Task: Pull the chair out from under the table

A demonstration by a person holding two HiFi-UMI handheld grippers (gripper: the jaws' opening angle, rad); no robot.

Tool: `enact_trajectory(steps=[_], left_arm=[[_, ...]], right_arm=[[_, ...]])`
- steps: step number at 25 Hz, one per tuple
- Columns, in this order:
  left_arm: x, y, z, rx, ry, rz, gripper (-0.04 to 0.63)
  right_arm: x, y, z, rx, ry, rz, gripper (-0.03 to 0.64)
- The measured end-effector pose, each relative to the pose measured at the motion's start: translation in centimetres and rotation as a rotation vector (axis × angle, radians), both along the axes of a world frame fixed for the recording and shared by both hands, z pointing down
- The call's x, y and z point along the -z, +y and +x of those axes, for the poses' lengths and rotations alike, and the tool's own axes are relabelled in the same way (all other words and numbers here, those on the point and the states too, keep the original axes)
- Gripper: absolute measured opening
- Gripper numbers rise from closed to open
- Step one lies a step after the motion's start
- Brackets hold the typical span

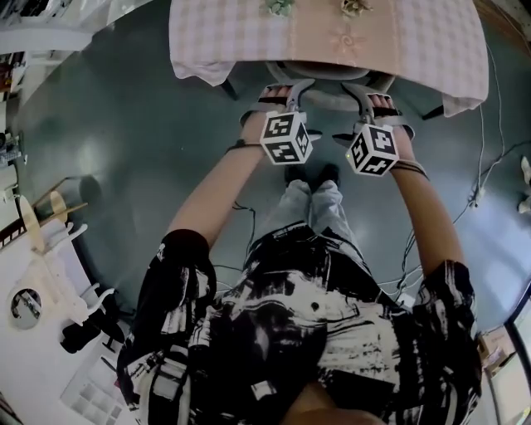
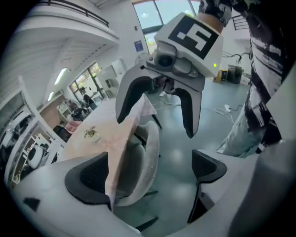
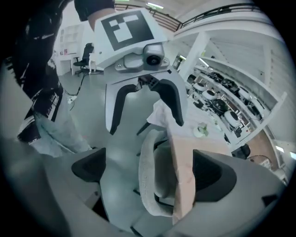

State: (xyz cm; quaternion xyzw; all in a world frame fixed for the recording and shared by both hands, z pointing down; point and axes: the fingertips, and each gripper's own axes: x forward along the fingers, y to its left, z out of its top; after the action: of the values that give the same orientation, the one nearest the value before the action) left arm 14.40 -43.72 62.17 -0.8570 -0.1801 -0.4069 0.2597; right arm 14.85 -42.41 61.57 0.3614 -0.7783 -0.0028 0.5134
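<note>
The chair (image 1: 328, 100) has a pale rounded back and sits tucked under the table (image 1: 241, 41), which has a pink checked cloth. My left gripper (image 1: 289, 90) is open at the left part of the chair's back rim. My right gripper (image 1: 372, 95) is open at the right part. In the left gripper view the chair back (image 2: 149, 152) and the hanging cloth edge (image 2: 121, 152) lie between the wide-apart jaws of the left gripper (image 2: 145, 173), not clamped. The right gripper view shows the same: the chair back (image 3: 147, 185) sits loosely inside the right gripper (image 3: 150, 173). The seat is hidden under the cloth.
The person's legs and shoes (image 1: 311, 178) stand just behind the chair on the grey floor. Cables (image 1: 489, 178) trail on the floor at the right. White and wooden furniture parts (image 1: 50, 249) lie at the left. Small ornaments (image 1: 278, 7) sit on the table.
</note>
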Motion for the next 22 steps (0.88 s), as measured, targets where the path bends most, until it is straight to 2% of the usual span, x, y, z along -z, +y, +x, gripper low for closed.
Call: enact_trajectory(steps=[4,9,13,16,17,19,20,22], left_arm=[[-5.1,-0.7,0.9,-0.061,-0.111,0.068,0.565],[-9.2,-0.9,2.2,-0.114,-0.187,0.115,0.563],[-12.0,-1.0,2.2,-0.166,-0.241,0.136,0.563],[-13.5,-1.4,2.2,-0.165,-0.269,0.135,0.542],[-13.8,-1.6,2.2,-0.16,-0.271,0.136,0.516],[-14.1,-2.0,2.5,-0.146,-0.262,0.147,0.413],[-14.2,-2.3,2.8,-0.138,-0.253,0.162,0.34],[-14.4,-2.9,3.2,-0.128,-0.238,0.211,0.192]], right_arm=[[-4.8,-0.6,0.9,0.005,0.065,-0.11,0.571],[-9.4,-1.0,1.8,-0.015,0.089,-0.225,0.569],[-11.8,-1.2,2.4,-0.022,0.106,-0.256,0.569],[-12.9,-1.5,2.7,-0.025,0.111,-0.269,0.565],[-13.1,-1.6,2.8,-0.025,0.114,-0.272,0.555],[-13.6,-1.7,3.1,-0.018,0.132,-0.277,0.506],[-13.9,-1.7,3.3,-0.006,0.15,-0.275,0.451],[-14.4,-1.8,3.5,0.026,0.203,-0.257,0.267]])
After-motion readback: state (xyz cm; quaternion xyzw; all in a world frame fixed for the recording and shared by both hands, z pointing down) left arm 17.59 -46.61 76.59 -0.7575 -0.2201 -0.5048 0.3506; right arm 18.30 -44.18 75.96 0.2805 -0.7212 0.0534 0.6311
